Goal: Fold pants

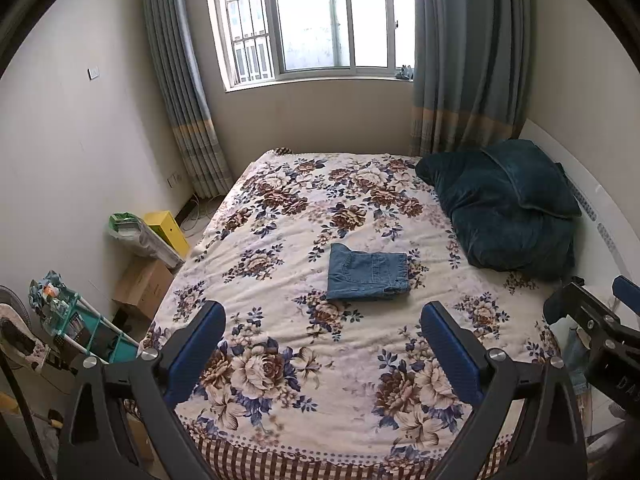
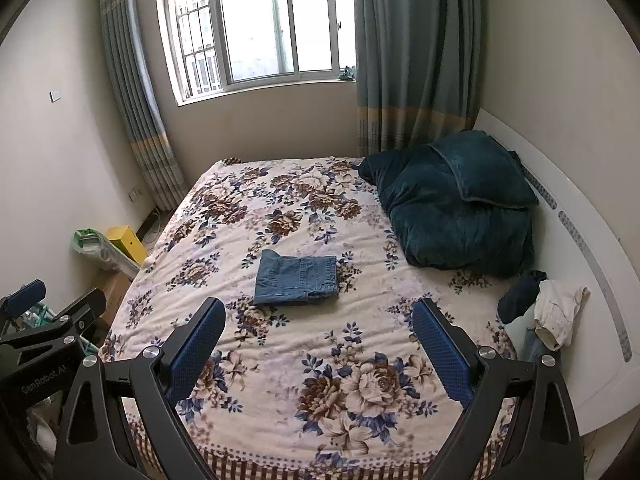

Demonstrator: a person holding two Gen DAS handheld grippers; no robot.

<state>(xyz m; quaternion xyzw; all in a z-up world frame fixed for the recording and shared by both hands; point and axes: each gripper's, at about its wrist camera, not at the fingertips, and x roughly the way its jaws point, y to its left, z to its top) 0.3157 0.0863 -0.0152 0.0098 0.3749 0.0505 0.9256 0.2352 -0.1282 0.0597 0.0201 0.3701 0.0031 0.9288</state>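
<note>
The blue denim pants (image 1: 368,277) lay folded into a compact rectangle near the middle of the bed (image 1: 280,420), resting flat on its floral blanket with a back pocket facing up. The left tongs (image 1: 323,314) were spread wide and held nothing, hanging above the near end of the bed, well short of the pants. The right tongs (image 2: 319,312) were likewise spread wide and empty, raised over the same near end and apart from the garment. Each tool showed at the edge of the other's view. A dark teal quilt (image 1: 504,208) was heaped at the right side by the white headboard (image 2: 580,240), clear of the pants, and some crumpled clothes (image 2: 556,312) sat near it. Beyond the bed stood a window (image 1: 312,16) flanked by grey-blue curtains (image 1: 468,52).
</note>
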